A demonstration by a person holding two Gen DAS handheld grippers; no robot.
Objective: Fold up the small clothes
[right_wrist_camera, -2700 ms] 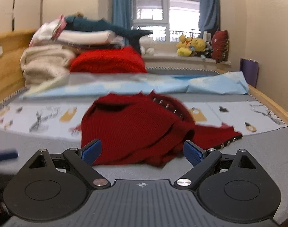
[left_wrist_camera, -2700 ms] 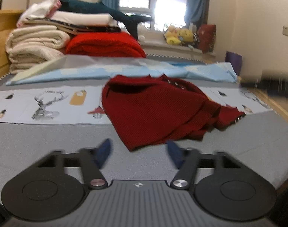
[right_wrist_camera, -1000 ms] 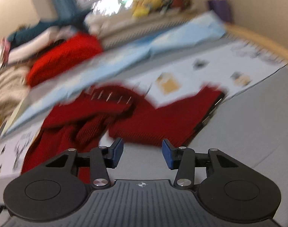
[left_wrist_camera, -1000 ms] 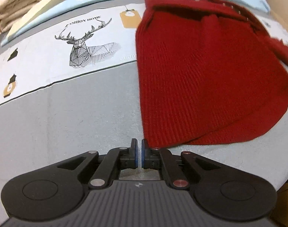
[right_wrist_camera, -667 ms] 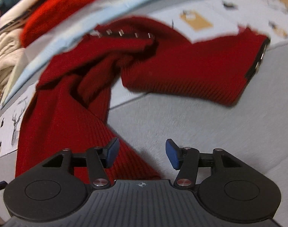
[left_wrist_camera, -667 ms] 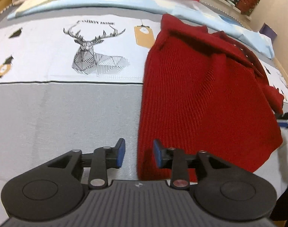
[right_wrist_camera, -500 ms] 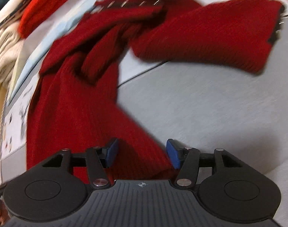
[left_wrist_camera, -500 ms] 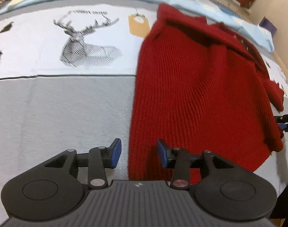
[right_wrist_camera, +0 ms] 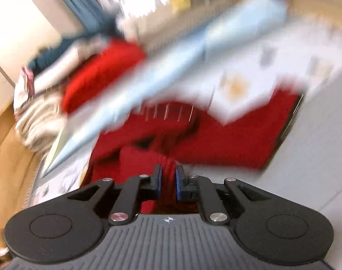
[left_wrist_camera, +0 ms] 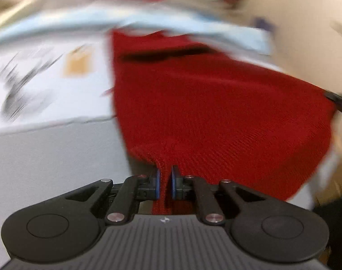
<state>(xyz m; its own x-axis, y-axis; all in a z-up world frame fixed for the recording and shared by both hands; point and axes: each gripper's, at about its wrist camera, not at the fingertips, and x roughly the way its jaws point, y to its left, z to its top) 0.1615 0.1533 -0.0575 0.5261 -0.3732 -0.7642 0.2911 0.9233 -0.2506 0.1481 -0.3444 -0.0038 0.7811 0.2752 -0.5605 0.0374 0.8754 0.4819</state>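
We hold the dark red ribbed knit sweater (left_wrist_camera: 216, 103) by its near hem, left tongs (left_wrist_camera: 164, 183) and right tongs (right_wrist_camera: 168, 181) each clamped on a corner, presumably to stretch it flat over the grey bed (left_wrist_camera: 47, 157) before folding.

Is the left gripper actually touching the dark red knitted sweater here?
Touching. The left wrist view shows the left gripper closed on a pinch of the dark red knitted sweater, with knit fabric filling the narrow space between its blue-padded fingers.
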